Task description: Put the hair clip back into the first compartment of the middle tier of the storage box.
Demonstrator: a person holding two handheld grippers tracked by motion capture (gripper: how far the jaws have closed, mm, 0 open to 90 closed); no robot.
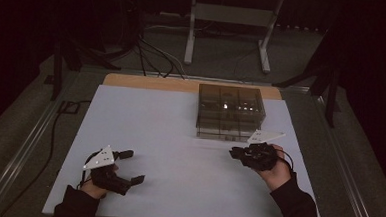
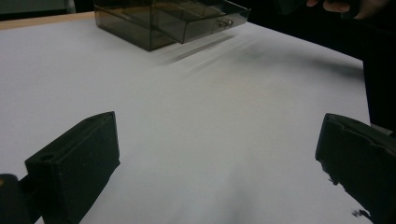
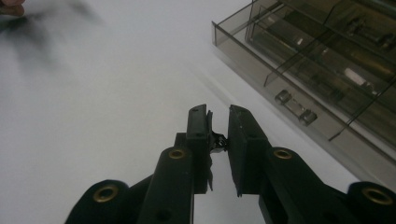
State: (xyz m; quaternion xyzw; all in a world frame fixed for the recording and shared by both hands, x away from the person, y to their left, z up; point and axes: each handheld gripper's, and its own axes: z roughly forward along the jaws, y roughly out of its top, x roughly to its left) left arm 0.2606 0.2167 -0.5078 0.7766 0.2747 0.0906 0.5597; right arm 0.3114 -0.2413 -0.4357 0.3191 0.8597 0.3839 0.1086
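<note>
A smoked clear plastic drawer box (image 1: 231, 112) stands at the far right of the white table top (image 1: 169, 132). Its lower drawer (image 2: 205, 21) sticks out a little, and a small metal handle (image 3: 294, 105) is on the drawer front. My right gripper (image 1: 235, 152) hovers just in front of the box and points left. Its jaws (image 3: 218, 111) are nearly together, pinching a small dark object (image 3: 217, 140). My left gripper (image 1: 132, 166) rests near the front left of the table. Its jaws (image 2: 217, 135) stand wide apart with nothing between them.
Inside the box (image 3: 327, 60) are several compartments with small metal parts. Beyond the table's far edge a white stand (image 1: 231, 15) rests on the floor, with dark cables (image 1: 149, 51) beside it. The person's other hand (image 2: 345, 5) appears at the top right of the left gripper view.
</note>
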